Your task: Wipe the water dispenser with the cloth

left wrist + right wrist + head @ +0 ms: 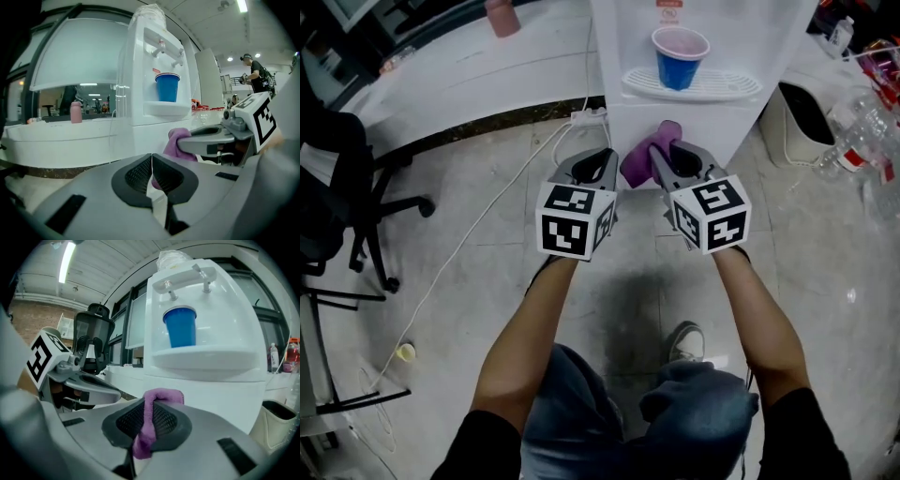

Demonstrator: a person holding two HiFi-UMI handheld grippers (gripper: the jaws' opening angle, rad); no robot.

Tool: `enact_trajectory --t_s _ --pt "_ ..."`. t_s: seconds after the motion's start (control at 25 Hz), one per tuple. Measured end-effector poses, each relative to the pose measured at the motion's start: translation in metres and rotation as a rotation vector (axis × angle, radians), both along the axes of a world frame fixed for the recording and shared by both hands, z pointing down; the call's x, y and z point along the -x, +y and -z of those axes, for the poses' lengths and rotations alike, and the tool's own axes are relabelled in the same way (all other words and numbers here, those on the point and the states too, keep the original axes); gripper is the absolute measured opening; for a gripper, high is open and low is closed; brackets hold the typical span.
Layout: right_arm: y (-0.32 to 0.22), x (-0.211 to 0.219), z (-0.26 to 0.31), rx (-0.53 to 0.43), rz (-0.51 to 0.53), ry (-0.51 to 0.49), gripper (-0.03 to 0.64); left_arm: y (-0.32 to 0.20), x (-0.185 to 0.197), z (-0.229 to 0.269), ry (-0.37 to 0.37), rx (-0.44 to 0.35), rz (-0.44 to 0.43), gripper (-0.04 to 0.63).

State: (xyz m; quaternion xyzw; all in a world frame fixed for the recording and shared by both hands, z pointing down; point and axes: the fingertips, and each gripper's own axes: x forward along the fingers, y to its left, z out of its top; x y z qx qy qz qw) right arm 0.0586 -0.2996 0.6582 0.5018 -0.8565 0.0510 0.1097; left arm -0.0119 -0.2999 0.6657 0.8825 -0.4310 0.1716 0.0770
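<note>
The white water dispenser stands straight ahead, with a blue cup on its drip tray. My right gripper is shut on a purple cloth, held just short of the dispenser's lower front panel. In the right gripper view the cloth hangs pinched between the black pads, below the cup and the two taps. My left gripper sits beside it to the left, shut with nothing in it. From the left gripper view the cloth and dispenser lie ahead to the right.
A white cable runs across the stone floor to a power strip by the dispenser. An office chair stands at left, a white bin and plastic bottles at right. A pink bottle sits on the curved white counter.
</note>
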Motion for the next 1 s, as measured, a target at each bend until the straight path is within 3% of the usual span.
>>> enact_trajectory --t_s 0.24,0.48,0.76,1.0 --pt "-0.019 0.043 -0.059 0.077 0.064 -0.001 0.032 -0.001 0.023 -0.010 -0.023 0.010 0.036 0.026" --pt "-0.039 0.066 -0.106 0.150 0.058 -0.026 0.032 0.001 0.043 -0.021 -0.056 0.023 0.063 0.026" --pt "-0.046 0.048 -0.126 0.187 0.001 -0.057 0.032 0.002 0.035 -0.034 -0.079 0.040 0.048 0.026" --pt "-0.043 0.006 -0.130 0.198 -0.057 -0.052 0.032 -0.001 0.002 -0.037 -0.061 0.045 0.008 0.026"
